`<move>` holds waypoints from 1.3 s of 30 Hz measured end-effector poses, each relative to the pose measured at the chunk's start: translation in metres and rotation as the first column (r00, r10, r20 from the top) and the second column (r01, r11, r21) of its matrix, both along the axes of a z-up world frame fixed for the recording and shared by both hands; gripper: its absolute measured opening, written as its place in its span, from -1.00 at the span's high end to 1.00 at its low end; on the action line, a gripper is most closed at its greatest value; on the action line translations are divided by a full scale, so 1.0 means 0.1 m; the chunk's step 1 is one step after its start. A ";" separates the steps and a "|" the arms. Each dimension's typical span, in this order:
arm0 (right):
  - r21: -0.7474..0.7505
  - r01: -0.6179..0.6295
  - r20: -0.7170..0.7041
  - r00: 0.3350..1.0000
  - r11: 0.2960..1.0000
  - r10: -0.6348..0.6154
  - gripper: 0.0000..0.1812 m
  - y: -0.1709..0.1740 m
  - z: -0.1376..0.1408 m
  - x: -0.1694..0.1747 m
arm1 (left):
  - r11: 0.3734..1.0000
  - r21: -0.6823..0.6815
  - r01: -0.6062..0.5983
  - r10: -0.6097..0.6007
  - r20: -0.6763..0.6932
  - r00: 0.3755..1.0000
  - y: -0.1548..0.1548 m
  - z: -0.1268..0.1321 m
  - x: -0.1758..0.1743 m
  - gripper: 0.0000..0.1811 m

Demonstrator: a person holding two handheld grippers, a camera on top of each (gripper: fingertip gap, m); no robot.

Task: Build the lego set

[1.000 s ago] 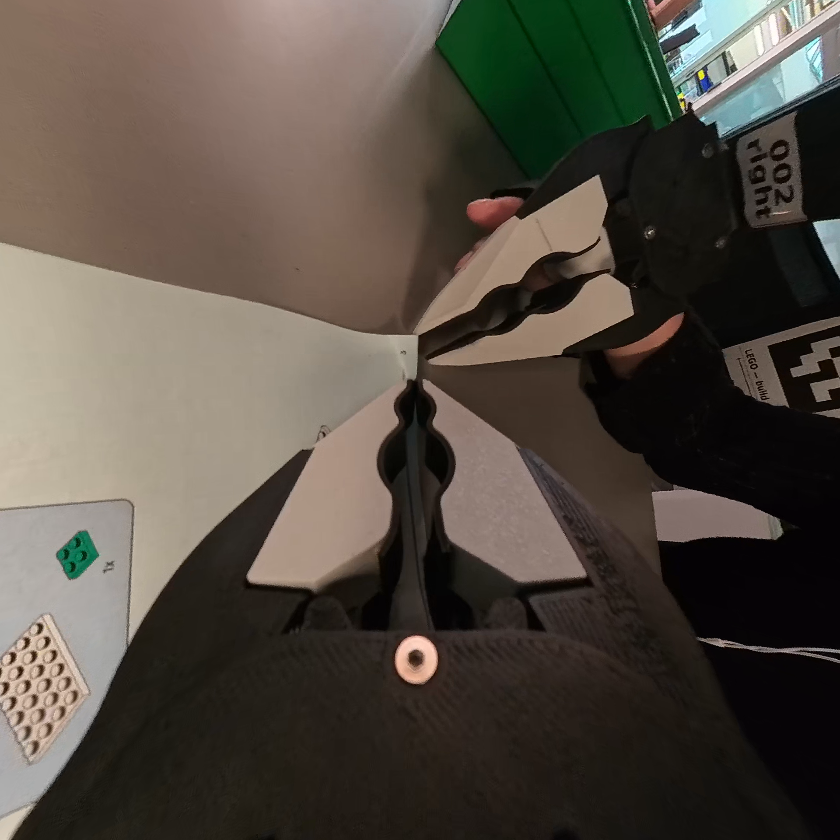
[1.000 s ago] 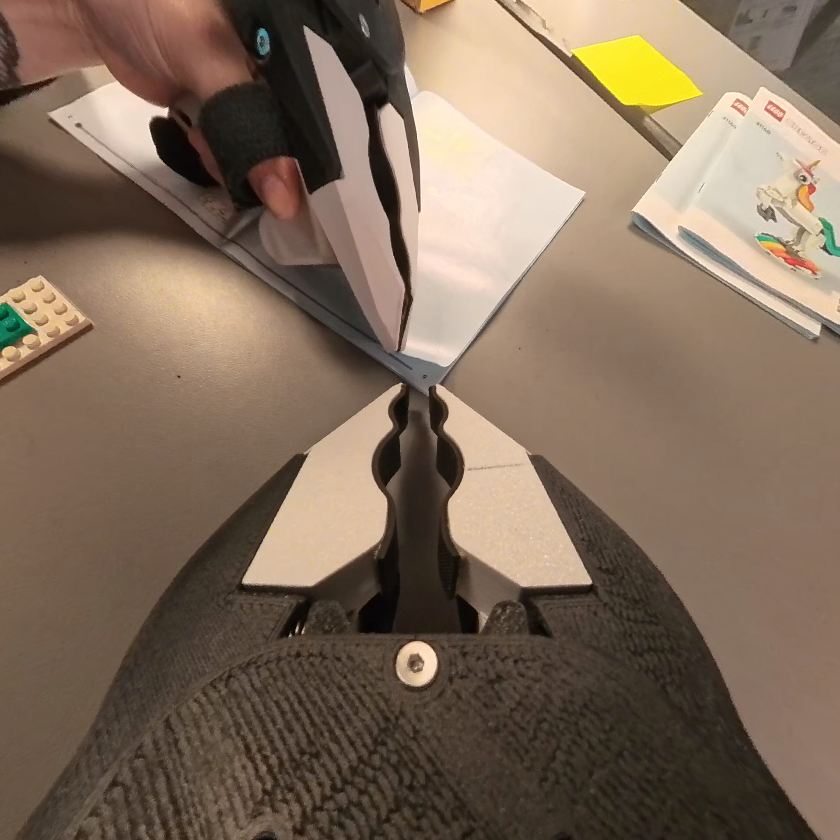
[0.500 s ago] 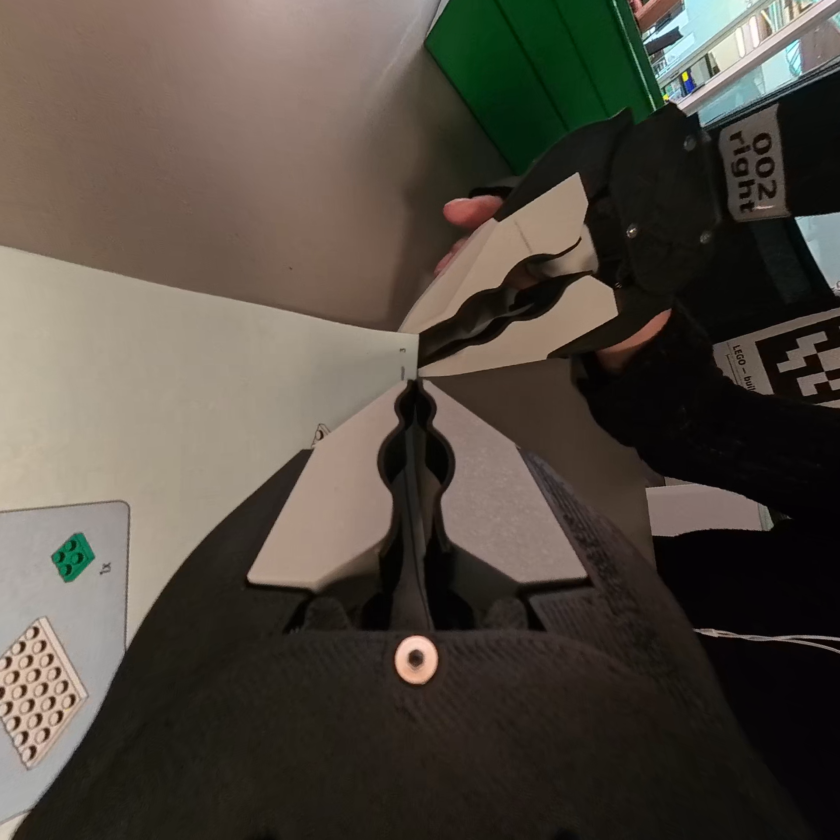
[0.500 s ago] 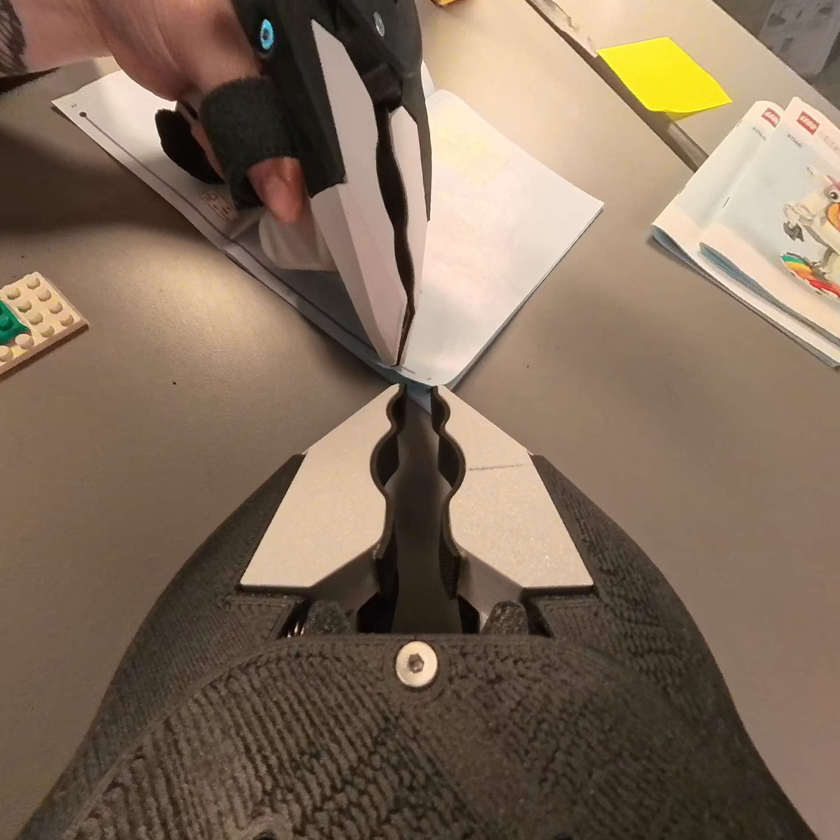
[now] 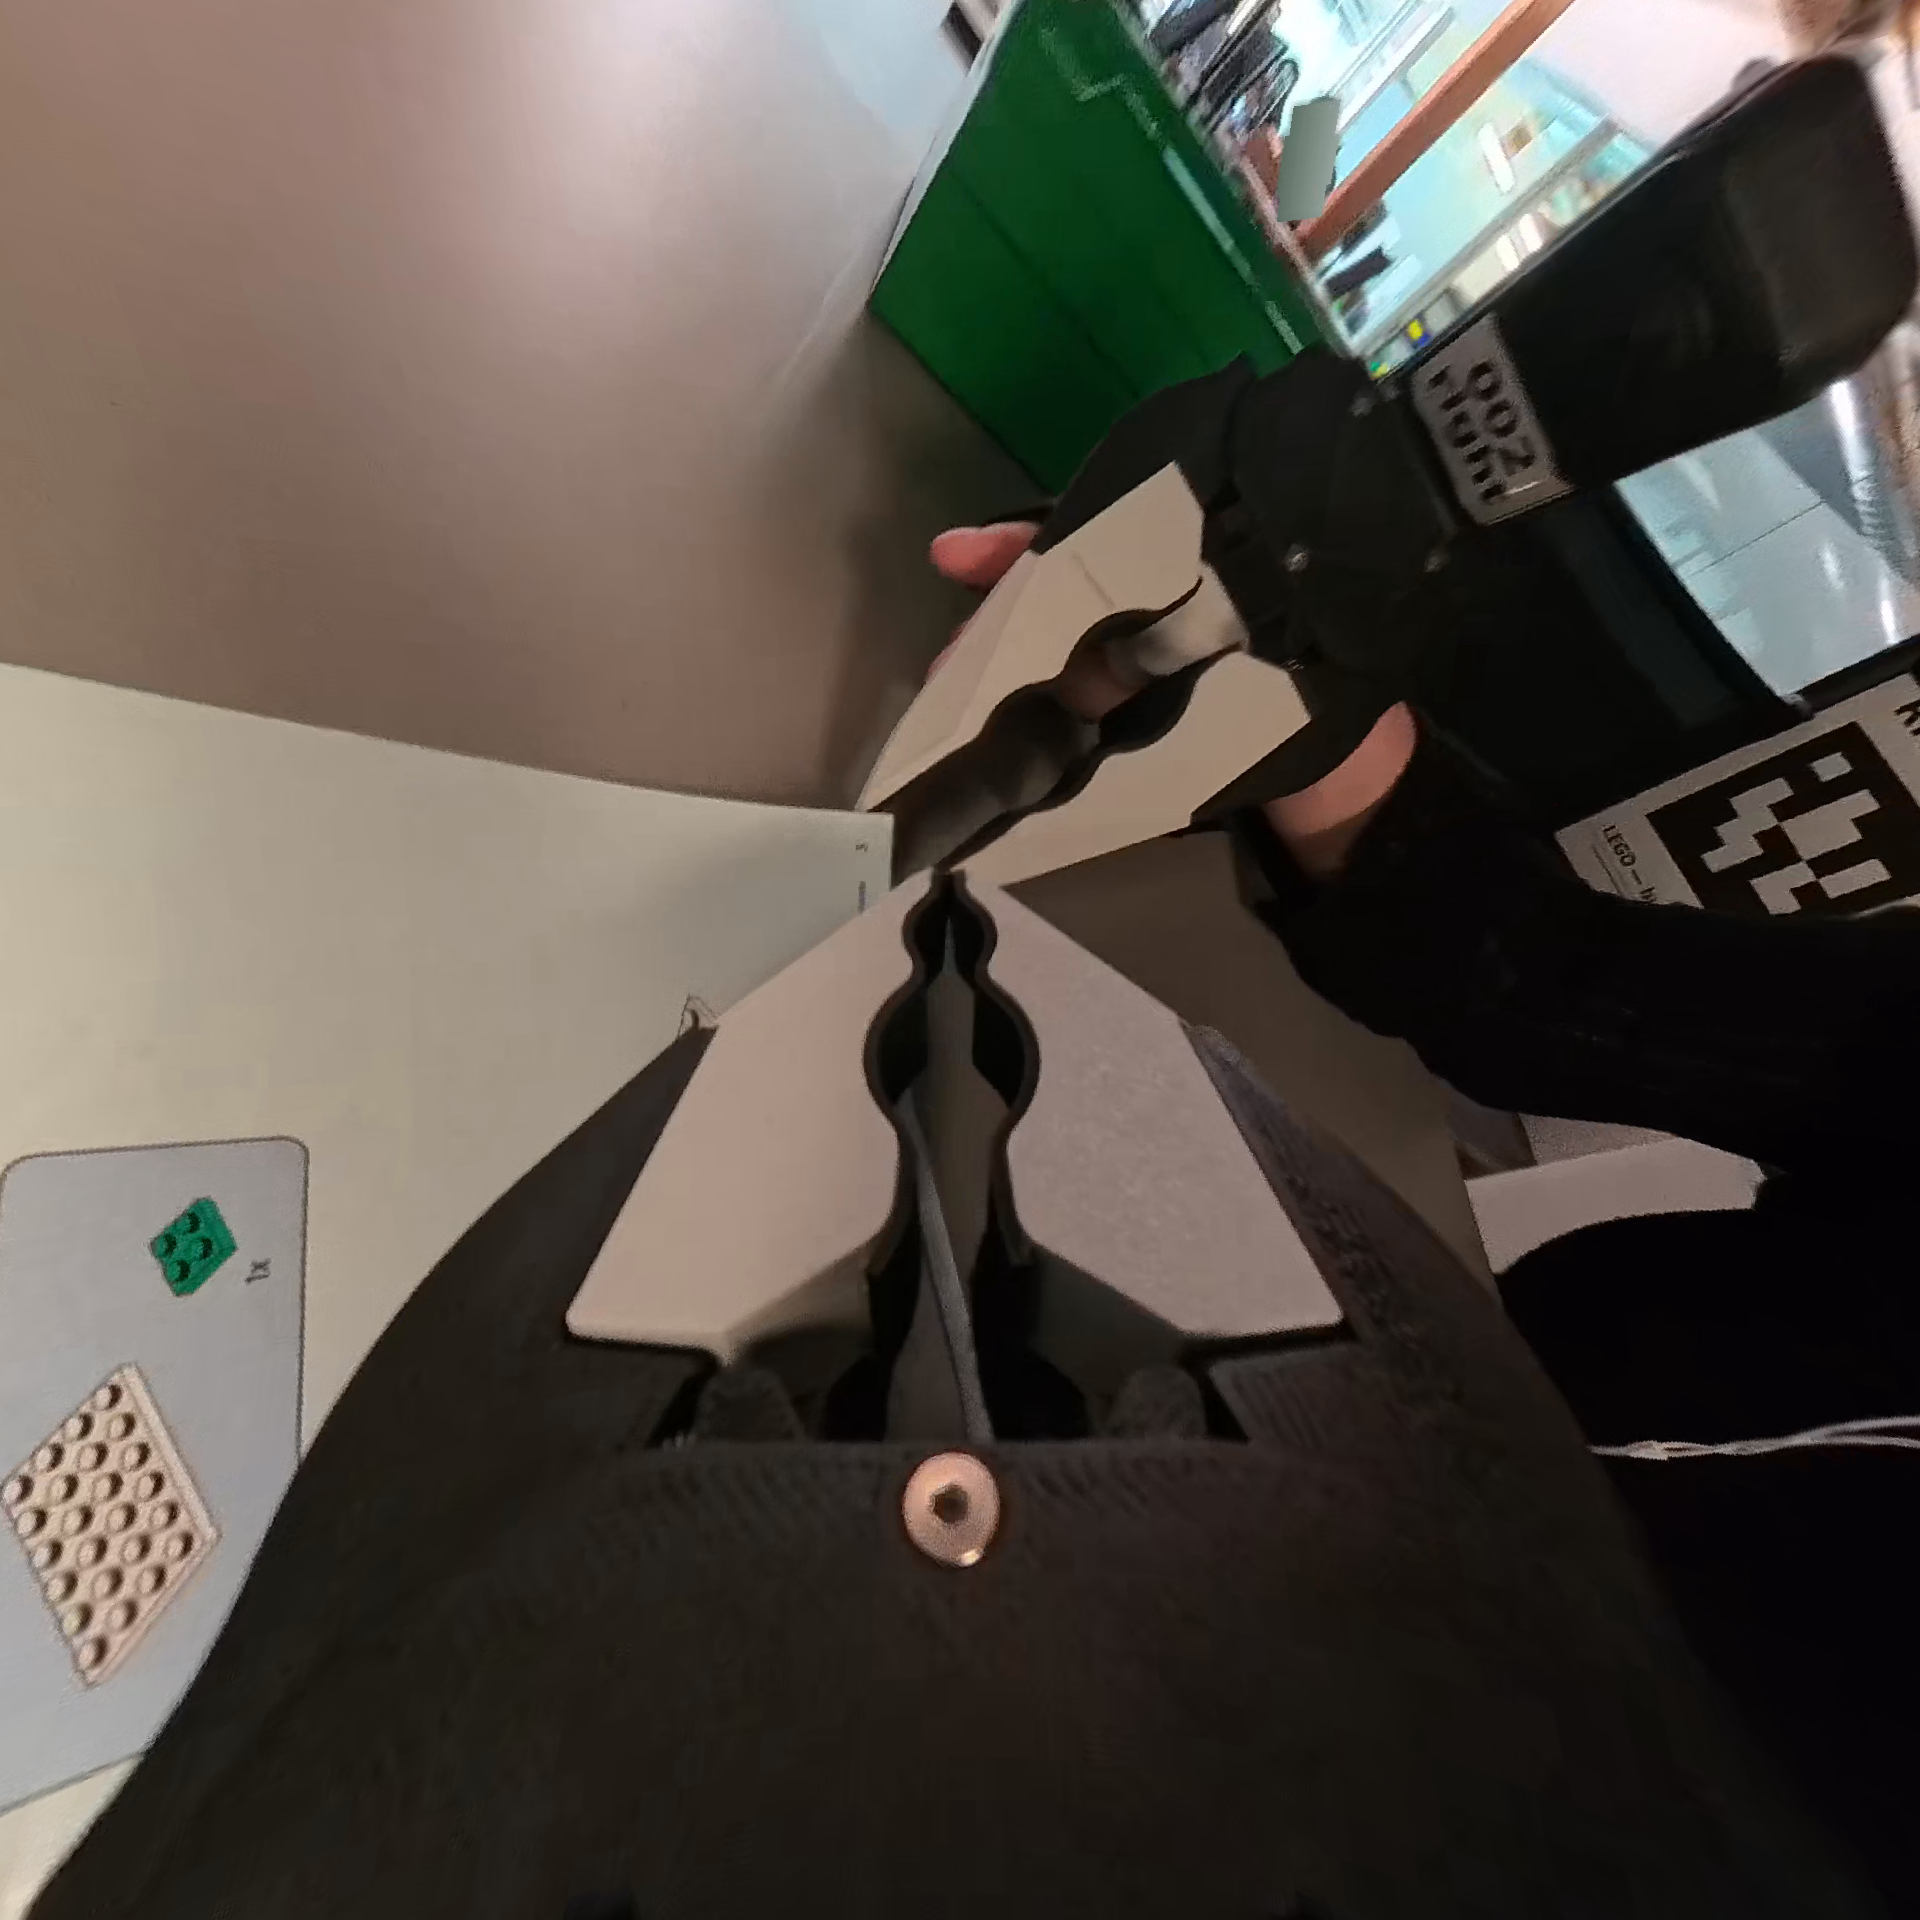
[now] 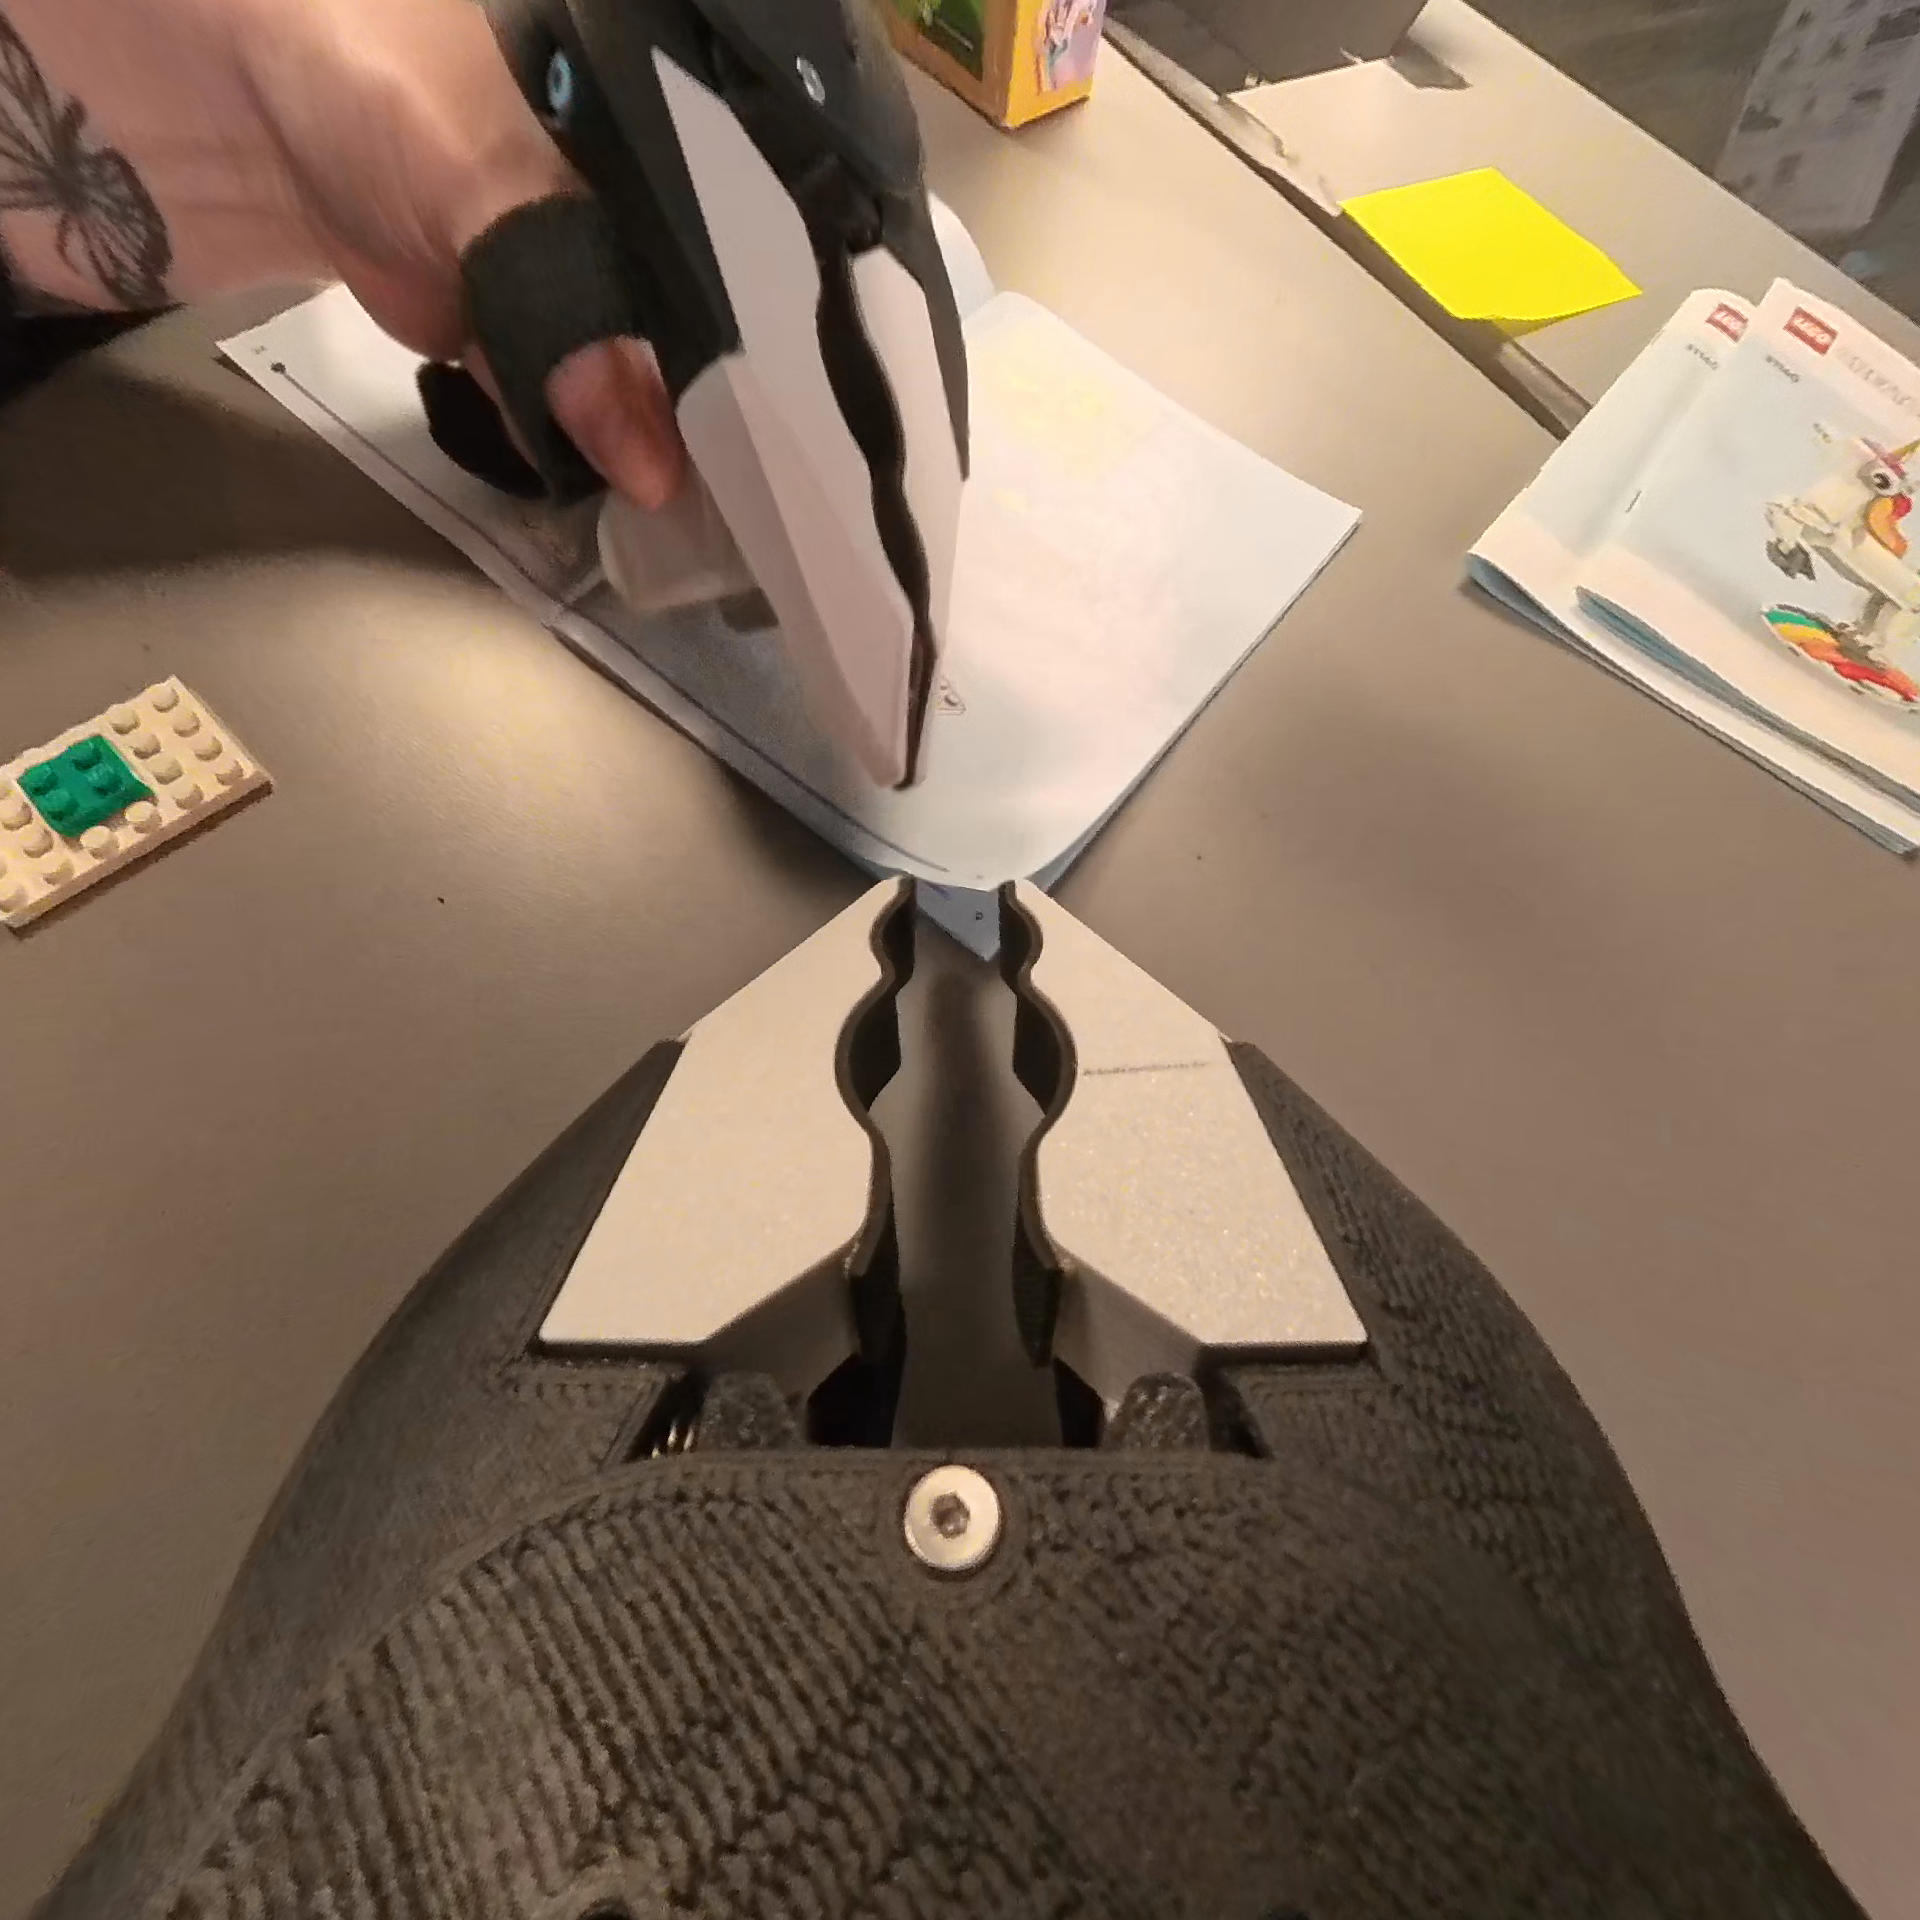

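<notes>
An open instruction booklet [image 6: 1091, 582] lies on the grey table [image 6: 1507, 1091]. My left gripper [image 5: 943, 883] is shut on one of its pages, and a thin sheet edge shows between the fingers. In the right wrist view it [image 6: 904, 774] points down onto the booklet. My right gripper [image 6: 958, 899] is slightly open, with the booklet's near corner between its fingertips. It also shows in the left wrist view [image 5: 914, 847]. A tan plate [image 6: 177, 821] with a green brick [image 6: 83, 779] on it lies at the left.
Two more booklets [image 6: 1745, 582] lie at the right, with a yellow paper [image 6: 1486, 249] behind them. A yellow box [image 6: 997, 52] stands at the back. A green cabinet [image 5: 1060, 260] stands beyond the table. Only a small space, under 4 cm, lies between the two pairs of fingers. Left tips and right tips are each some 15 cm from the tan plate [image 6: 177, 821].
My right gripper has moved forward onto the booklet's corner and its fingers have parted a little. The left gripper has stayed shut and shifted slightly back over the page.
</notes>
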State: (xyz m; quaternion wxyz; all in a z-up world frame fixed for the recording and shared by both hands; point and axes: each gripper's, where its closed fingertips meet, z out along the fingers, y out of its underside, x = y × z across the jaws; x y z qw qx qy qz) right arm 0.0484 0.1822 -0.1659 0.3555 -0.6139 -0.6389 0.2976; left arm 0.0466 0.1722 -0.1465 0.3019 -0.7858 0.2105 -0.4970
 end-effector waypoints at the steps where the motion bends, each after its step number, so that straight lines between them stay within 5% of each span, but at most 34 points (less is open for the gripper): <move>1: 0.005 -0.005 0.001 1.000 1.000 0.005 0.82 -0.01 0.00 0.00 | 1.000 0.019 -0.011 0.011 0.012 1.000 0.01 0.03 -0.02 1.00; 19: 0.164 -0.074 -0.061 0.995 0.984 0.085 0.71 -0.14 0.10 -0.14 | 0.999 0.020 -0.050 0.050 0.001 0.999 0.04 0.01 -0.05 0.82; 39: 0.179 -0.082 -0.071 0.993 0.980 0.096 0.72 -0.15 0.12 -0.15 | 0.999 -0.020 -0.042 0.041 -0.029 0.999 0.05 -0.06 -0.04 1.00</move>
